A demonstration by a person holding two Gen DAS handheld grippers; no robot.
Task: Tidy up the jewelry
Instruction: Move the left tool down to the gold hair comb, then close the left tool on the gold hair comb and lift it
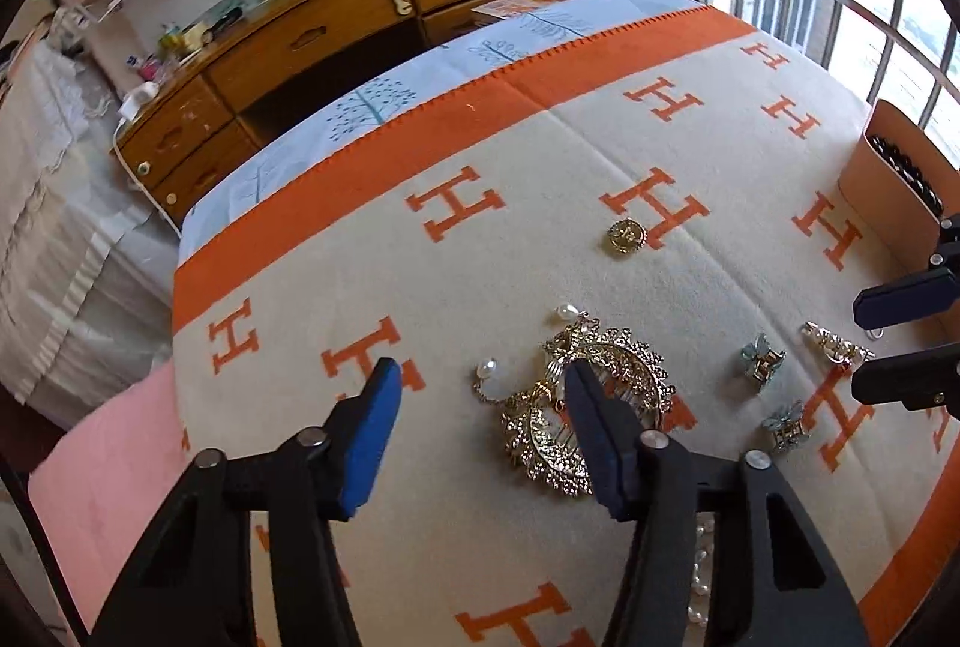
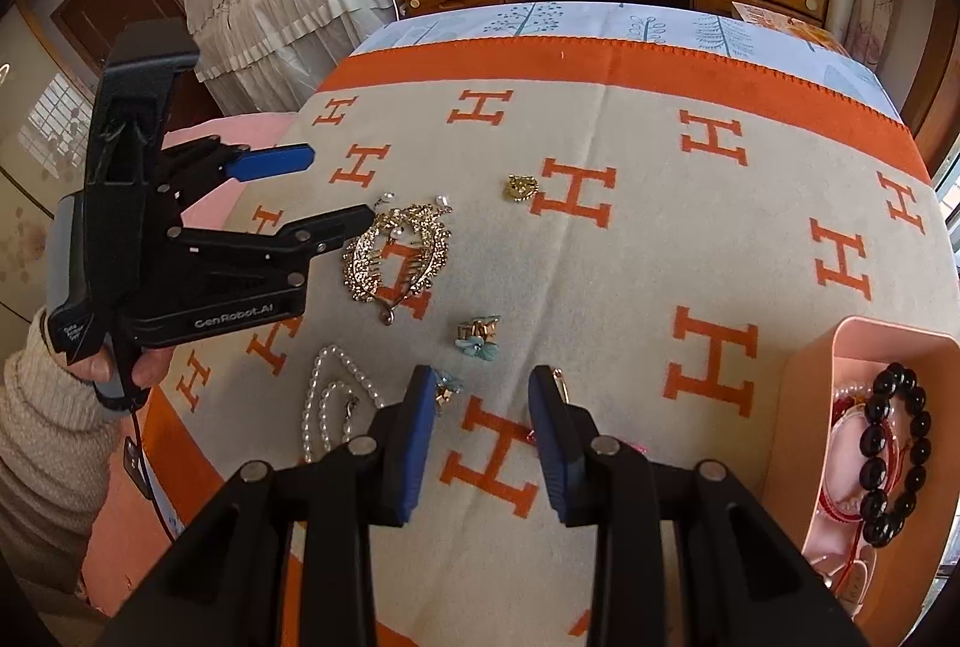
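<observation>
Left gripper (image 1: 480, 377) spread wide, blue pads gripping nothing, its right finger (image 1: 591, 407) poised over the gold hair comb (image 1: 624, 371) and covering part of it. That comb is an ornate leafy arch, glittery metal with fine teeth, lying flat on the blanket (image 1: 510, 257), pearl drops (image 1: 567, 312) dangling off its chain. Right gripper (image 2: 480, 395) is parted too, empty, black arms and navy pads hovering low over the felt-like cream cloth with its orange H pattern.

Just beside its left finger (image 2: 417, 425) sits a small teal flower clip (image 2: 447, 389), half hidden behind the pad. A second flower clip (image 2: 477, 338) lies a little beyond, in full view. Peeking past the right finger (image 2: 552, 419), a gold clip (image 2: 561, 382), mostly covered and hard to make out. A pearl necklace (image 2: 330, 401) loops to the left, beads smooth and white. Further out, a round gold brooch (image 2: 521, 188) alone near an H.

Off right, a peach tray (image 2: 822, 347), rounded corners, holds a glossy black bead bracelet (image 2: 900, 455) and red cords, its near end cut off by the frame.
</observation>
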